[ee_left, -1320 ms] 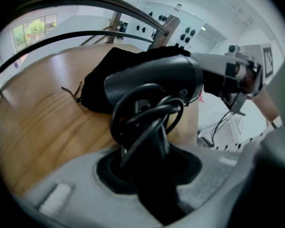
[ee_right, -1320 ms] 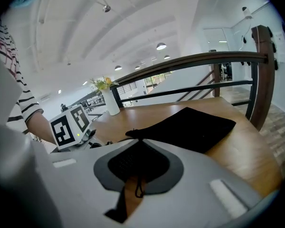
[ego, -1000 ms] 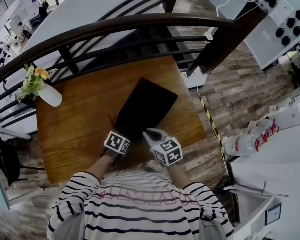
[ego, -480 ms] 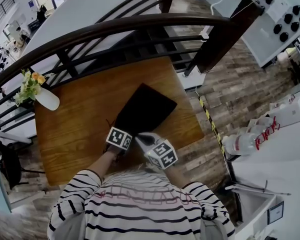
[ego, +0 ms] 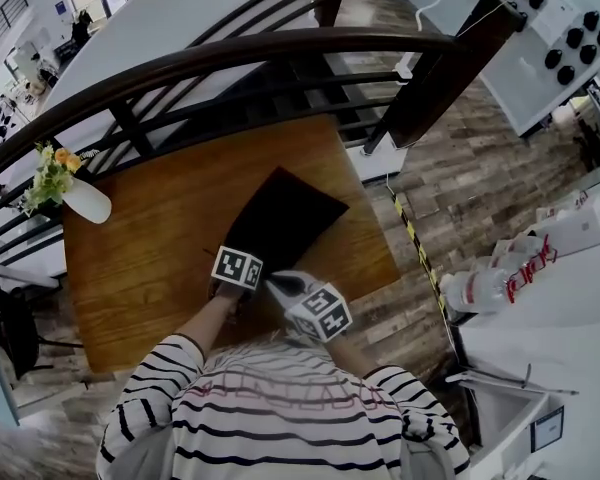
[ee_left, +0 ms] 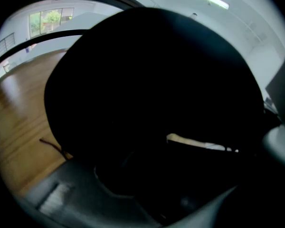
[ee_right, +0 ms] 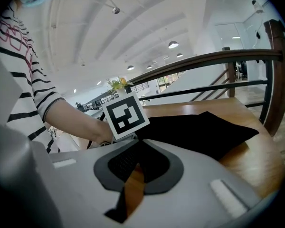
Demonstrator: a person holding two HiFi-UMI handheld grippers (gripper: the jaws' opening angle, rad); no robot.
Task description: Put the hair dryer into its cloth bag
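A black cloth bag [ego: 285, 213] lies flat on the wooden table [ego: 150, 258], its far end pointing away from me. My left gripper [ego: 237, 268] is at the bag's near end. In the left gripper view the black cloth [ee_left: 152, 80] fills almost everything and lies between the jaws, so my left gripper [ee_left: 147, 184] is shut on it. A thin dark drawstring [ee_left: 50, 144] trails onto the wood. My right gripper [ego: 315, 308] hovers over the table's near edge beside the bag [ee_right: 199, 132]; in its own view the right gripper [ee_right: 135, 170] is shut and holds nothing. No hair dryer shows.
A white vase with yellow flowers [ego: 75, 196] stands at the table's left rear corner. A dark curved railing [ego: 280, 53] runs behind the table. To the right are plank floor and a white counter with bottles [ego: 490, 288].
My left gripper has slid forward over the table toward the bag's far end, with the cloth still in its jaws. The right gripper has stayed almost in place.
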